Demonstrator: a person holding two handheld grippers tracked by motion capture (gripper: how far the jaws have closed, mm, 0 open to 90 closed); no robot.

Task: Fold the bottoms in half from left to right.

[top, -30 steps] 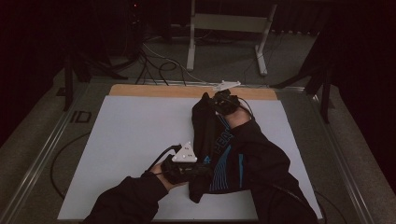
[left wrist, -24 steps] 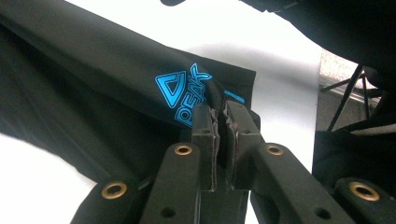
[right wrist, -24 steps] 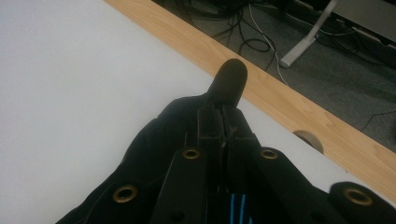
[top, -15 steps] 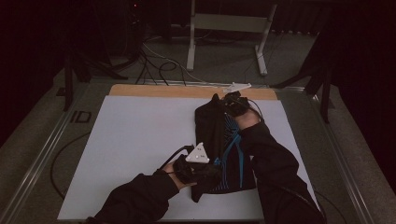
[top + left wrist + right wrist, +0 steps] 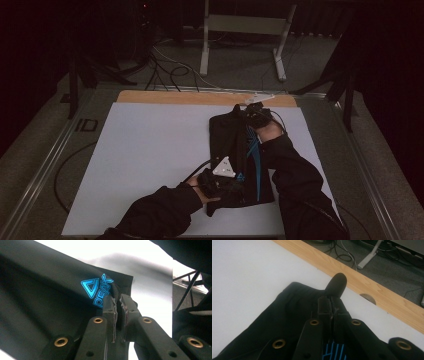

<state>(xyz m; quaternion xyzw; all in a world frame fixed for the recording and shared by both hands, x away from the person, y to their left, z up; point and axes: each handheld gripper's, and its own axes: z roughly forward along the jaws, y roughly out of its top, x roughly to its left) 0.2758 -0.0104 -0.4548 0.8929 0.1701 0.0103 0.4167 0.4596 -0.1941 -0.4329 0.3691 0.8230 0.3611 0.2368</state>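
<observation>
- Covering most of the bench (image 5: 150, 165) is a white sheet, with a strip of bare wood along its far edge and cables on the floor beyond it.
- Lying on the right half of that sheet is a black garment (image 5: 235, 150), folded into a long narrow shape that runs from the far edge toward the person; blue stripes show along its right side.
- Coming in from the near side, two dark sleeves reach to the garment, one at each end.
- At the far end, the right gripper (image 5: 330, 305) has its jaws pressed together on a fold of the black cloth, close to the wooden strip.
- At the near end, the left gripper (image 5: 118, 305) pinches the cloth edge between closed jaws.
- Just beside those jaws sits a small blue logo (image 5: 97, 290) printed on the fabric.
</observation>
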